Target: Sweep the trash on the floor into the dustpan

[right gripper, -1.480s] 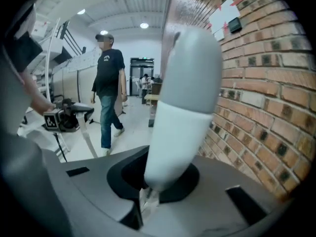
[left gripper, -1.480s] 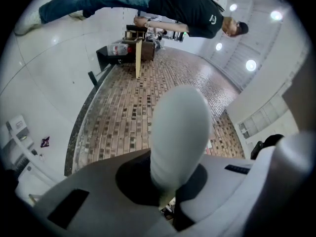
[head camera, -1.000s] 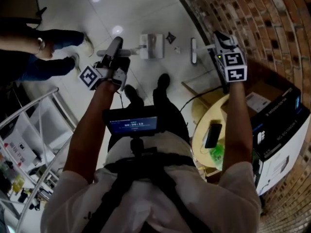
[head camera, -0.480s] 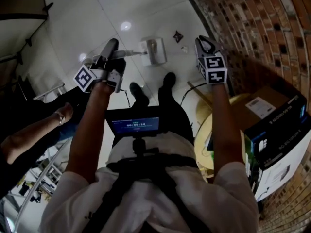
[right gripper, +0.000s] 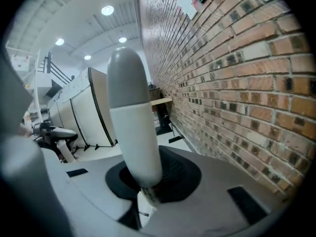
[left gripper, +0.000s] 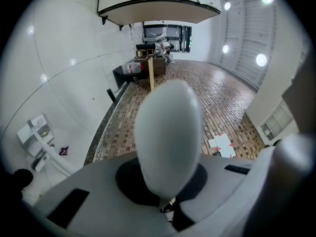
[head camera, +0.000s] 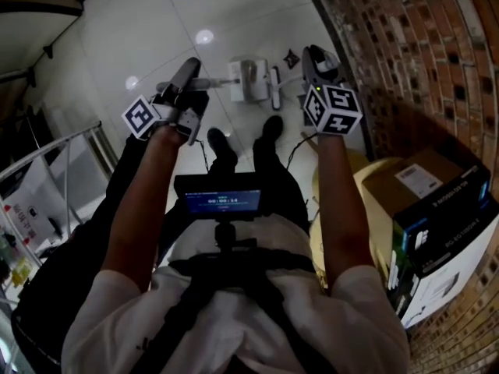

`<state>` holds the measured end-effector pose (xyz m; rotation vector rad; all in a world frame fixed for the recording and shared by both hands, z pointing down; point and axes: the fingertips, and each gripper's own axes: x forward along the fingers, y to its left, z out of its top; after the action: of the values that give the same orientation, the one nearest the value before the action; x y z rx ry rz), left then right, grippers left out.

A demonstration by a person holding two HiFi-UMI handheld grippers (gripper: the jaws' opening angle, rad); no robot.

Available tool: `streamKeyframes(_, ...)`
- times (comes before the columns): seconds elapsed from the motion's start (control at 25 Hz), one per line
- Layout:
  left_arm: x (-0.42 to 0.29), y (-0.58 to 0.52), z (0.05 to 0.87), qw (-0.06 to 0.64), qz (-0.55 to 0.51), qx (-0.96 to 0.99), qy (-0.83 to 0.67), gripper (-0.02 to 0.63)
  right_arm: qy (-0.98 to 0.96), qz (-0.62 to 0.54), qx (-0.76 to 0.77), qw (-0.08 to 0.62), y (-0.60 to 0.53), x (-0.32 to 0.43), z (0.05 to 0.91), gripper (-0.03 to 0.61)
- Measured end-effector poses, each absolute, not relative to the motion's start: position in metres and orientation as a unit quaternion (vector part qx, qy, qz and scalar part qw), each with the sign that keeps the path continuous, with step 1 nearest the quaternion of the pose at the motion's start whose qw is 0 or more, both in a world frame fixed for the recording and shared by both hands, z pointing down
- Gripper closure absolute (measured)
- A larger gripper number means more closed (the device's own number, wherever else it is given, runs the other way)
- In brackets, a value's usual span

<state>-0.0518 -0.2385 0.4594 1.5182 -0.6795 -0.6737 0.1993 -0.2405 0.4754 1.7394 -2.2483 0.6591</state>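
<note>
— Your left gripper (head camera: 185,80) points about level; its fingers are clamped tight on the dustpan handle (left gripper: 168,132), whose rounded end fills the left gripper view.

— And your right gripper (head camera: 316,65) tilts downward; its fingers sit narrow around the broom handle (right gripper: 131,127); they have just been easing open a little, with the handle between them and the pads pressing on it.

— Your dustpan (head camera: 251,78) rests on the white tiled floor (head camera: 156,29) ahead of your shoes (head camera: 222,148); the broom head (head camera: 274,98) lies just beside its right edge.

— The trash, a dark crumpled wrapper (head camera: 291,58), lies on the floor just beyond the broom head, near the brick wall (head camera: 405,61); it is outside the dustpan; a cardboard box (head camera: 421,179) sits by the wall on your right.
</note>
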Motion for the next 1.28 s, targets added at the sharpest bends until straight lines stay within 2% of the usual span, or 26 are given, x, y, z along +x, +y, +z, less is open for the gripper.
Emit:
streamKeyframes(0.2,-0.049,-0.235,0.457,0.611,-0.283,0.680,-0.288,0.613,-0.780,0.230,0.574,0.098,-0.243,0.186,0.469,0.537)
streamKeyframes(0.44,-0.062,-0.243,0.449,0.547,-0.293,0.709,-0.336,0.613,-0.802,0.231,0.541,0.104,-0.240,0.174,0.459,0.537)
streamKeyframes(0.6,-0.065,-0.245,0.447,0.546,-0.300,0.711,-0.327,0.613,-0.806,0.244,0.531,0.097,-0.230,0.169,0.458,0.538)
streamKeyframes(1.0,-0.076,-0.244,0.435,0.552,-0.371,0.683,-0.301,0.613,-0.790,0.203,0.566,0.120,-0.227,0.219,0.438,0.549)
streamKeyframes(1.28,-0.061,-0.255,0.426,0.550,-0.371,0.692,-0.284,0.613,-0.779,0.160,0.587,0.149,-0.241,0.272,0.411,0.554)
